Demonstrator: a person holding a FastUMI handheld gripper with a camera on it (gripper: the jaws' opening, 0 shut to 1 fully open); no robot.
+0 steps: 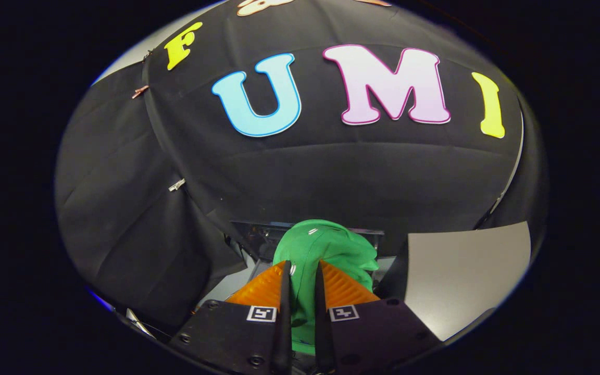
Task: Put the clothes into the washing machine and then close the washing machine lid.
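A green garment (326, 250) is pinched between my two fingers and bulges up and forward past their tips. My gripper (303, 271) is shut on it, with both fingers pressing the cloth from either side. Behind the garment, a dark opening with a pale rim (258, 234) shows, likely the washing machine's top; most of it is hidden by the cloth and the fingers.
A grey flat surface (466, 271) lies to the right of the fingers. Black cloth walls close in ahead and on the left, held with small clips (177, 184).
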